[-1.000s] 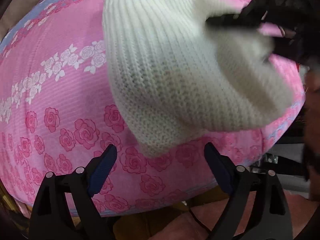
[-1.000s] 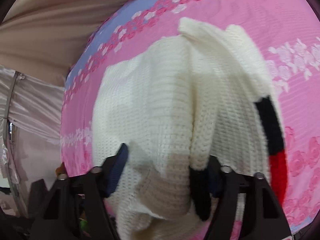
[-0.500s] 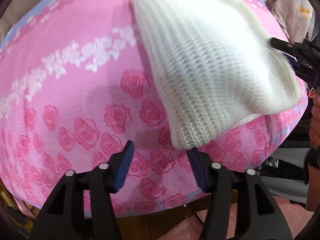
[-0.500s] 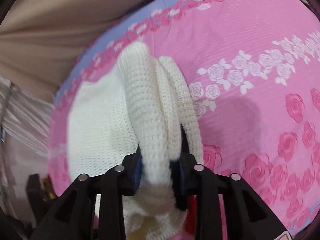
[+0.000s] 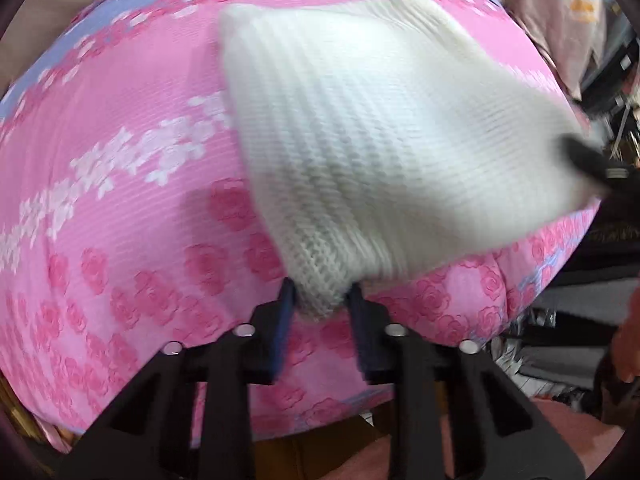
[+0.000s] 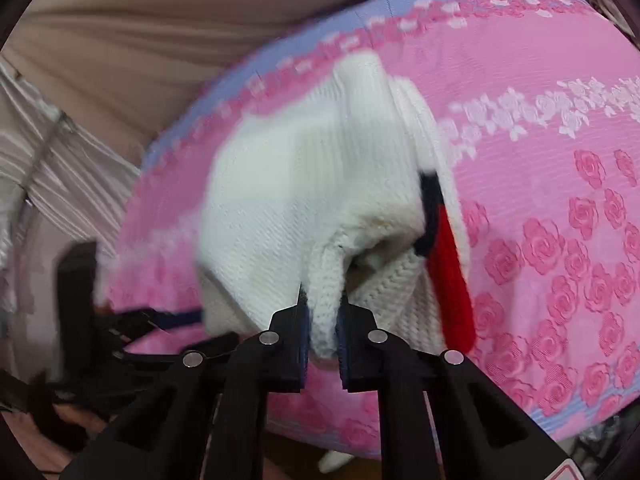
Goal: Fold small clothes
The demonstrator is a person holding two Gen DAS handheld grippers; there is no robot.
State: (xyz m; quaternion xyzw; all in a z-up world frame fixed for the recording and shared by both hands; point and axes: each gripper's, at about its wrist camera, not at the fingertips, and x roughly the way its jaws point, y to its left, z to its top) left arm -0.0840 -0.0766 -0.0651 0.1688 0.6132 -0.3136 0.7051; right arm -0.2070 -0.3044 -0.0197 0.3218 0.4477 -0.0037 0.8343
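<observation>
Left gripper [image 5: 320, 300] clamped on the near corner of the white knit sweater [image 5: 380, 140], at 6 o'clock in the left wrist view. Right gripper [image 6: 322, 316] pinched shut on a bunched fold of the same garment [image 6: 304, 200], with a black-and-red trim band [image 6: 448, 264] at 3 o'clock of that fold. Sweater spread over the pink rose-print sheet [image 5: 120, 220], its far edge blurred. Beige curtain [image 6: 140, 40] at 11 o'clock in the right wrist view.
</observation>
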